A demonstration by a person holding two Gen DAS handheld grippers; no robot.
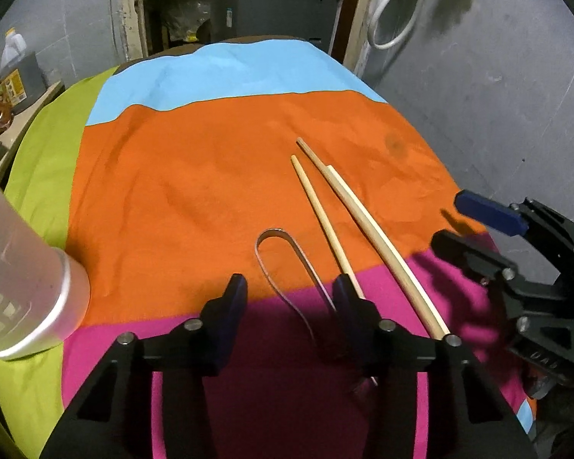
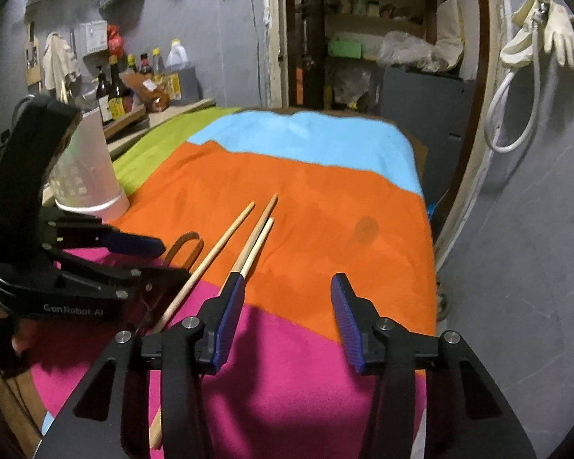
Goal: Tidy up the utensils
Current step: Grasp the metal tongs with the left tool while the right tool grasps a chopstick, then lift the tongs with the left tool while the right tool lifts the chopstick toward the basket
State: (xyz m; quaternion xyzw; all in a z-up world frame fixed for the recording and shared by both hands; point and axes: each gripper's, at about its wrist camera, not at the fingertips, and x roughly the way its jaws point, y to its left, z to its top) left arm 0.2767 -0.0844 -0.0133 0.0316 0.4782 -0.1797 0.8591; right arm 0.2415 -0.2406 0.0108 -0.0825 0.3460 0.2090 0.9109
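- Grey-walled room, cluttered doorway behind; table under a cloth (image 1: 210, 191) in blue, orange, magenta & green bands.
- Bent metal strip tongs (image 1: 271, 235) lie flat on the cloth, closed bend pointing away, over the orange/magenta line. Their arm ends are hidden under the left gripper, so can't tell how far they gape; nothing seen in them.
- Left gripper (image 1: 291, 298) low over the tongs, jaws partway apart, tong arms running between the blue pads w/o visible contact (no grip).
- Single pale wooden chopstick (image 1: 321, 206) just right of the tongs, near end hidden behind the left gripper's right finger.
- Pair of wooden chopsticks (image 1: 363, 214), one overlapping the other, lie further right of the tongs, angled the same way.
- Right gripper (image 2: 287, 306) right of the tongs, jaws partway apart over bare cloth, empty; its left finger tip is at the pair's near part.
- Translucent white plastic utensil holder (image 1: 30, 298), perforated, stands well left of the tongs on the green band.
- Bottles on a shelf beyond the holder; rubber glove & hose hang on the right wall.
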